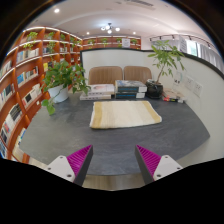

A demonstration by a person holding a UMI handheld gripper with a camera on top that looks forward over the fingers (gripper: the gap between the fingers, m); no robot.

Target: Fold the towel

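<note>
A cream towel [125, 113] lies flat on the grey table [60, 135], well beyond my fingers and a little to the right of centre. It looks like a rough rectangle, with its near edge toward me. My gripper [112, 160] hovers over the table's near edge, open, its magenta pads [80, 159] set wide apart with nothing between them.
A potted plant [62, 78] stands at the table's far left, another plant [162, 62] at the far right. Boxes and a black device [127, 90] sit behind the towel. Bookshelves [25, 75] line the left wall. Two chairs [118, 74] stand beyond the table.
</note>
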